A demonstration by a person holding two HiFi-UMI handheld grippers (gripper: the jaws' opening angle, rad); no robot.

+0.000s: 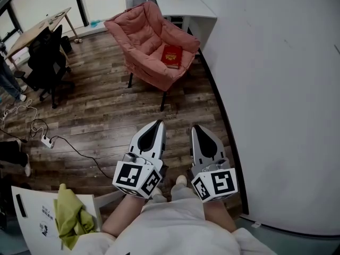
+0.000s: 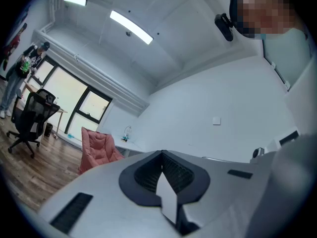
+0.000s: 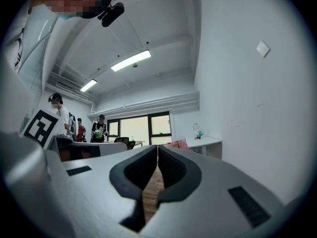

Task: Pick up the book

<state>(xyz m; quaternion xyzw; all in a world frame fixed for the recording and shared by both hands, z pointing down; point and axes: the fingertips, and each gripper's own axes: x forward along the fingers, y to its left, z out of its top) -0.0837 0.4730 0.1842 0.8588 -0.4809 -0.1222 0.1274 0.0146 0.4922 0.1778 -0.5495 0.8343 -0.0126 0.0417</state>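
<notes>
A red book [image 1: 171, 56] lies flat on the seat of a pink padded chair [image 1: 143, 33] across the wood floor, far ahead of both grippers. My left gripper [image 1: 158, 123] and my right gripper [image 1: 195, 127] are held side by side close to my body, pointing level toward the chair, both shut with nothing between the jaws. In the left gripper view the pink chair [image 2: 98, 147] shows small at the left, beyond the left gripper [image 2: 161, 152]. In the right gripper view the right gripper [image 3: 157, 147] hides most of the chair [image 3: 177, 144]; the book is not visible there.
A white desk [image 1: 183, 4] stands behind the chair against the white wall [image 1: 276, 89]. A black office chair [image 1: 47, 62] and a wooden table [image 1: 37, 28] are at the left. A power strip with cables [image 1: 47, 141] lies on the floor. Several people stand by the windows [image 3: 138, 130].
</notes>
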